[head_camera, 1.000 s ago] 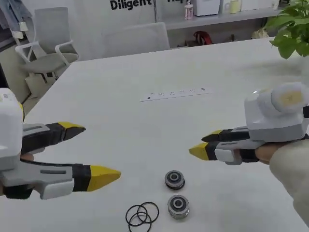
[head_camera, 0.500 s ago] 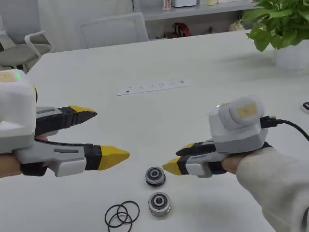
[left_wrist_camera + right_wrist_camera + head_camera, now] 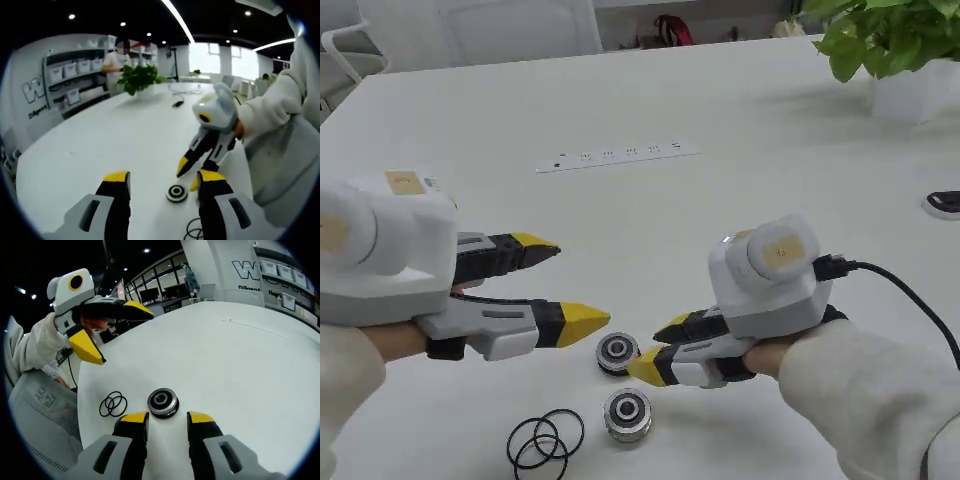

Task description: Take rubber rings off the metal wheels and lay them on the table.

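Step in hand: lining up on a wheel. Right claw (image 3: 655, 347) is released and empty, tips just beside the far wheel (image 3: 617, 352). Left claw (image 3: 565, 285) is spread wide, empty, hovering near it. Loose rings (image 3: 545, 438) lie on the tabletop (image 3: 740, 200) beside the near wheel (image 3: 627, 413). Next move, my guess: pin the far wheel with one claw, peel its dark rim band with the other.

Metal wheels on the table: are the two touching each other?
Apart. The head view shows bare table between the farther wheel and the nearer wheel.
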